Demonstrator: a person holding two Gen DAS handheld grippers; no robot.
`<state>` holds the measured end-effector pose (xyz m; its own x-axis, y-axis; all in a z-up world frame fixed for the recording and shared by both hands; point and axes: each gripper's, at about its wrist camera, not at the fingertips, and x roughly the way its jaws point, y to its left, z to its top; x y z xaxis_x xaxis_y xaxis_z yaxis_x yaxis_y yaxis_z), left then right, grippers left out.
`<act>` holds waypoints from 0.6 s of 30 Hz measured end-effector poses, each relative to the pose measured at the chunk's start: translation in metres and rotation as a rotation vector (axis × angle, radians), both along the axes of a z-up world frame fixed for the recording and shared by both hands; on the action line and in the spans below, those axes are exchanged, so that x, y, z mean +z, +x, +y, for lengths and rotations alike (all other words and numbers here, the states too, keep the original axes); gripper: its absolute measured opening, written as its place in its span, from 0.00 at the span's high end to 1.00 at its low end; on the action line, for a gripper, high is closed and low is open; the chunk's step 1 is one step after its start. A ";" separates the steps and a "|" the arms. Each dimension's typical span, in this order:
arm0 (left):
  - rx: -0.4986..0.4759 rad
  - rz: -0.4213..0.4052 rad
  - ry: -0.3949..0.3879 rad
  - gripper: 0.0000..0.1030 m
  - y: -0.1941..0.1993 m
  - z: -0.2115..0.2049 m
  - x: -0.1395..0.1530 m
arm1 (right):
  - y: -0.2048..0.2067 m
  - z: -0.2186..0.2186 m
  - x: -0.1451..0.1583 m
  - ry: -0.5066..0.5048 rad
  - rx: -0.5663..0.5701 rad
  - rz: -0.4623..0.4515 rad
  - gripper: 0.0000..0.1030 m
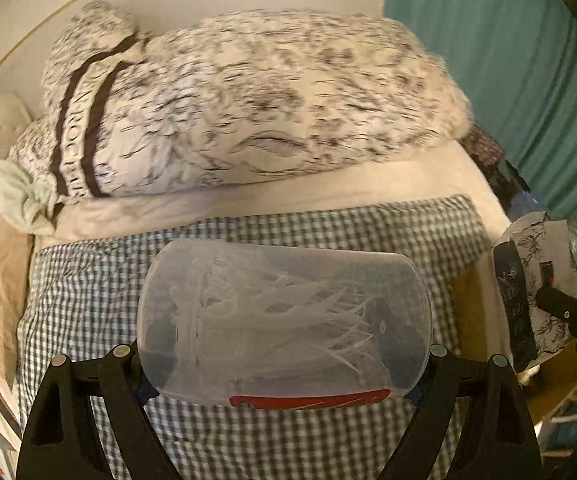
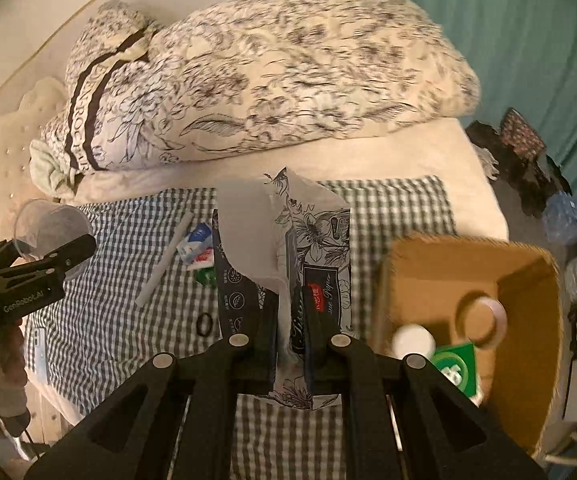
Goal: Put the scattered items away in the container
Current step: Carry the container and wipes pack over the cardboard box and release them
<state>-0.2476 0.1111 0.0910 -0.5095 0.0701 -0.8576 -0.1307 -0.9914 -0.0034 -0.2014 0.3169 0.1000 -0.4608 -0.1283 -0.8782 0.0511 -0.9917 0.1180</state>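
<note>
Right wrist view: right gripper (image 2: pixel 290 344) pinches the tissue pack (image 2: pixel 312 256); the box (image 2: pixel 528 280) lies lower right, nearer this hand.

Clear tub (image 1: pixel 284 320) in left gripper (image 1: pixel 284 364)

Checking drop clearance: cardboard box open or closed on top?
Open. In the right wrist view the cardboard box shows its bare inner walls, with a tape roll, a white cap and a green packet visible inside.

Beside the one cardboard box (image 2: pixel 520 280): one tissue pack (image 2: pixel 316 256), one plastic tub (image 1: pixel 284 320), one hair tie (image 2: pixel 204 324), one straw (image 2: pixel 164 260).
</note>
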 end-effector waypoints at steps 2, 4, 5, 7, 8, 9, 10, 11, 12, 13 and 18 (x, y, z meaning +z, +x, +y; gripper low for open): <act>-0.031 0.004 -0.001 0.13 0.007 0.019 0.003 | 0.013 0.016 0.001 -0.001 -0.025 0.004 0.91; -0.064 0.009 -0.006 0.13 0.013 0.041 0.005 | 0.024 0.032 0.002 -0.005 -0.050 0.009 0.91; -0.080 0.009 -0.003 0.13 0.016 0.052 0.005 | 0.029 0.040 0.003 -0.008 -0.064 0.011 0.91; -0.114 0.007 0.003 0.13 0.022 0.074 0.006 | 0.040 0.058 0.004 -0.009 -0.092 0.012 0.91; -0.132 0.006 0.004 0.13 0.025 0.085 0.006 | 0.045 0.067 0.005 -0.008 -0.106 0.013 0.91; -0.149 0.006 0.003 0.13 0.027 0.096 0.005 | 0.049 0.075 0.005 -0.010 -0.117 0.013 0.91; -0.164 0.005 0.004 0.13 0.030 0.106 0.005 | 0.054 0.084 0.006 -0.010 -0.131 0.013 0.91; -0.180 0.003 0.005 0.13 0.032 0.117 0.005 | 0.059 0.092 0.006 -0.008 -0.146 0.013 0.91; -0.199 0.001 0.009 0.13 0.036 0.131 0.004 | 0.064 0.102 0.006 -0.007 -0.158 0.011 0.91; -0.213 -0.001 0.012 0.13 0.038 0.140 0.003 | 0.068 0.110 0.006 -0.006 -0.170 0.009 0.91; -0.306 -0.010 0.011 0.13 0.051 0.197 -0.002 | 0.088 0.155 0.002 -0.013 -0.237 -0.002 0.91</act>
<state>-0.1964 0.3078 0.0889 -0.4550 0.2280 -0.8608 -0.4231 -0.9059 -0.0163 -0.1136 0.4722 0.1015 -0.4774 -0.0276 -0.8782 -0.1837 -0.9743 0.1304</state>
